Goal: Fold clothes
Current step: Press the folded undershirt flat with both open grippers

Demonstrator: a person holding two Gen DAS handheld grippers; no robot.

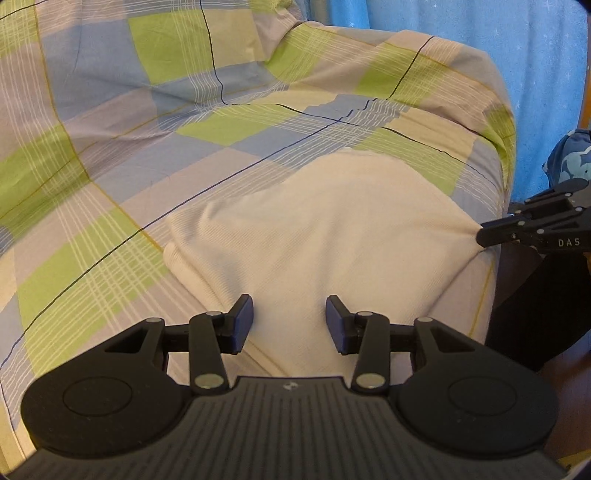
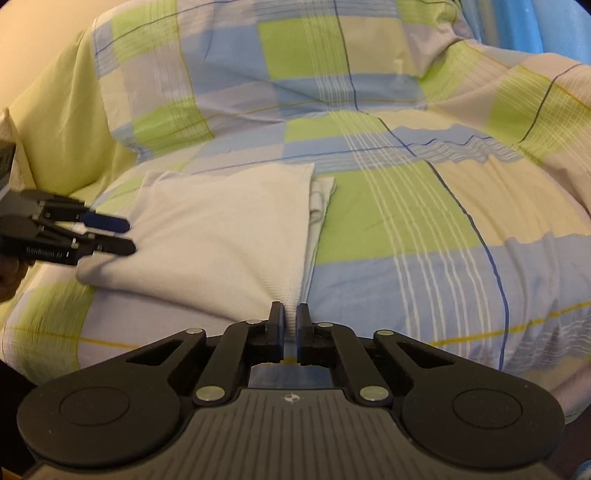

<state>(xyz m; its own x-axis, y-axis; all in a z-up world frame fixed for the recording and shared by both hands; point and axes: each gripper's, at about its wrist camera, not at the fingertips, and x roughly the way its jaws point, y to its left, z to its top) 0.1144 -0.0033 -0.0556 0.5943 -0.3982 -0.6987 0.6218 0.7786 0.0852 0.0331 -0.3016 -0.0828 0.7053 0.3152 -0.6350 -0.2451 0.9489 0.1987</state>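
Folded white garment [image 1: 325, 229] lies flat on the checked bedsheet [image 1: 110, 155], near the bed's near edge, and is a rough rectangle of ribbed knit fabric. In the right wrist view, a second layer's edge [image 2: 321, 199] peeks out along its right side.

Left gripper [image 1: 289, 323] is open – blue pads spread wide, hovering over the garment's near edge, with cloth visible between the fingers and nothing pinched.

Right gripper [image 2: 290, 325] has its jaws almost together with a thin gap, sitting at the garment's near right corner. The left wrist view shows its tips [image 1: 484, 236] meeting the cloth edge at the far right – cannot tell whether fabric is actually pinched.

A plaid pillow [image 2: 229, 74] lies at the far side, with blue curtain [image 1: 480, 22] behind.
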